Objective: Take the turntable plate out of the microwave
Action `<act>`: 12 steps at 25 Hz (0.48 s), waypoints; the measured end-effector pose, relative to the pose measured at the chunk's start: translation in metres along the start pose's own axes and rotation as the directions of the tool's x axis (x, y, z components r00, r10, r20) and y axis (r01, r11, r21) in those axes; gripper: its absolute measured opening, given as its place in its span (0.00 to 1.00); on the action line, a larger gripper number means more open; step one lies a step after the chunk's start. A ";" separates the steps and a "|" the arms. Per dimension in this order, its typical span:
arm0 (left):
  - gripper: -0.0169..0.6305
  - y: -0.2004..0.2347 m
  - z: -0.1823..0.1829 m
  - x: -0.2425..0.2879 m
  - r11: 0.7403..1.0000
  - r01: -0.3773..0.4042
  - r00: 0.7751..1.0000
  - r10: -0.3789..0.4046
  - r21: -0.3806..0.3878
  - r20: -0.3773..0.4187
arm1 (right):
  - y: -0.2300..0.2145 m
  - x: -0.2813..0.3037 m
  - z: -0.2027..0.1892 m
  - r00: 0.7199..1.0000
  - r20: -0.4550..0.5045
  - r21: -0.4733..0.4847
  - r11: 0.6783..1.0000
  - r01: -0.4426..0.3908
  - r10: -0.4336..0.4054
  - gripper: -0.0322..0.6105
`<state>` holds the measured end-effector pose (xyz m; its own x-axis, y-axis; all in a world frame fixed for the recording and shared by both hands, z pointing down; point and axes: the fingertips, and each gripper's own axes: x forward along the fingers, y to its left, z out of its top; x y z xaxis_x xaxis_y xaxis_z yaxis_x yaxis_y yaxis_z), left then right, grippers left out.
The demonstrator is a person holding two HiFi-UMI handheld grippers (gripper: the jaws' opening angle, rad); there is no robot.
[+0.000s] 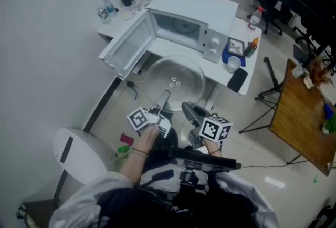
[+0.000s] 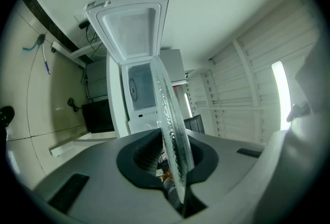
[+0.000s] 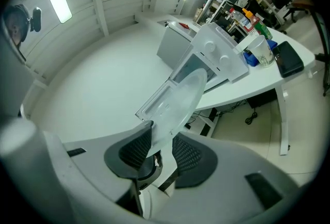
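The clear glass turntable plate [image 1: 176,77] hangs in the air in front of the white microwave [image 1: 194,17], outside its cavity and above the floor. The microwave door [image 1: 128,45] stands swung open to the left. My left gripper [image 1: 165,94] is shut on the plate's near rim. My right gripper [image 1: 186,107] grips the same rim just to the right. In the left gripper view the plate [image 2: 167,109] stands edge-on between the pads of the left gripper [image 2: 167,163]. In the right gripper view the plate [image 3: 180,99] runs between the pads of the right gripper [image 3: 157,150].
The microwave sits on a white table [image 1: 247,72] with a mug [image 1: 233,64], a black case [image 1: 237,80] and bottles [image 1: 107,9]. A white bin [image 1: 79,153] stands at my left. A wooden table [image 1: 304,116] and a black stand [image 1: 268,101] are at the right.
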<state>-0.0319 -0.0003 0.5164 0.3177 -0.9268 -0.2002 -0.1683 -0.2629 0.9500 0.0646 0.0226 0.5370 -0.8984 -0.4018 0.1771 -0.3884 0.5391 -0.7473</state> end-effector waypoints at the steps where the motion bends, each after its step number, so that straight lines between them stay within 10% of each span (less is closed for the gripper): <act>1: 0.07 -0.002 0.001 -0.003 1.000 -0.001 1.000 0.001 0.005 0.004 | 0.004 -0.001 0.000 1.000 0.002 -0.005 1.000 -0.005 0.005 0.26; 12: 0.07 -0.008 -0.002 -0.023 1.000 -0.005 1.000 0.004 0.007 0.016 | 0.023 -0.007 -0.009 1.000 0.003 -0.022 0.999 -0.026 0.026 0.26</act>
<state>-0.0358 0.0232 0.5137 0.3025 -0.9320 -0.1996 -0.1763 -0.2605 0.9492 0.0601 0.0447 0.5241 -0.9077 -0.3896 0.1558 -0.3692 0.5652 -0.7377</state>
